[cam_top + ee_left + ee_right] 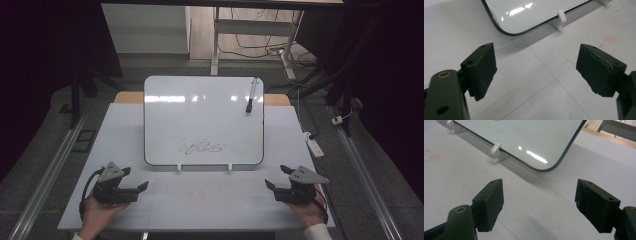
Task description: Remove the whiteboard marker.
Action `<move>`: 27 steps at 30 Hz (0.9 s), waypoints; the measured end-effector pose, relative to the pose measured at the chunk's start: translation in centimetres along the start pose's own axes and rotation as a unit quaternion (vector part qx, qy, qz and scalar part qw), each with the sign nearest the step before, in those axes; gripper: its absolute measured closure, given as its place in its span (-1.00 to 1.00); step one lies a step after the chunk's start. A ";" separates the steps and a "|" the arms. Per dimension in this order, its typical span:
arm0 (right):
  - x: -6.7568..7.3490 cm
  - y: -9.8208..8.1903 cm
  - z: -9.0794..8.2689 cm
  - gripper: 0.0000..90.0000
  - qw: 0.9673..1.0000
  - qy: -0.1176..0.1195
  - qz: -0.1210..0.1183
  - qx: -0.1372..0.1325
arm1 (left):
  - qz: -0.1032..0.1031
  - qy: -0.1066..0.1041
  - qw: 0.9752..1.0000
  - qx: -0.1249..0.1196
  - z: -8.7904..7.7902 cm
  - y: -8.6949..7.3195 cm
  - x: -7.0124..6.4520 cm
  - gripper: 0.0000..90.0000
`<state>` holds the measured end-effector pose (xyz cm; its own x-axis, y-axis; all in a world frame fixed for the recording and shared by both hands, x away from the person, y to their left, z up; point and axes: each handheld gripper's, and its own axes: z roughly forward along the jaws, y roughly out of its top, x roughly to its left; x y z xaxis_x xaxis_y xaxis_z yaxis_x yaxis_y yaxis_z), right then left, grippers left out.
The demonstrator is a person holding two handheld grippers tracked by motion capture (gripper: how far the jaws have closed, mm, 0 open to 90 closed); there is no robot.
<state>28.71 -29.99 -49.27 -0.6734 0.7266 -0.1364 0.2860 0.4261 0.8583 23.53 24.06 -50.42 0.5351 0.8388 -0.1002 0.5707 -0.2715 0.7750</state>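
both grippers, left gripper [134, 181] and right gripper [276, 178], gape empty; the marker [251, 95] lies up-desk along the whiteboard [200, 115], nearer the right.

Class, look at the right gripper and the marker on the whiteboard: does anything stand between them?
Nothing visible does. The right gripper rests open near the table's front edge; the marker sits at the upper right of the whiteboard, with bare table and board surface between.
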 end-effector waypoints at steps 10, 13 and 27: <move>0.3 0.1 0.0 -0.50 1.000 0.002 0.001 -0.008 | 0.006 0.000 1.000 0.011 0.3 0.0 -0.2 -0.63; 0.3 0.3 -0.1 -0.49 1.000 0.002 0.002 -0.009 | 0.009 0.001 1.000 0.011 0.3 0.1 -0.3 -0.63; -1.9 9.5 1.7 -0.31 0.996 -0.059 0.062 -0.032 | 0.025 0.003 1.000 0.013 0.3 -0.1 -0.7 -0.63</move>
<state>33.81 -26.40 -41.70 -0.5505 0.8309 -0.0812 0.3145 0.2965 0.9018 23.30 23.40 -50.65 0.5603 0.8263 -0.0582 0.5587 -0.3251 0.7630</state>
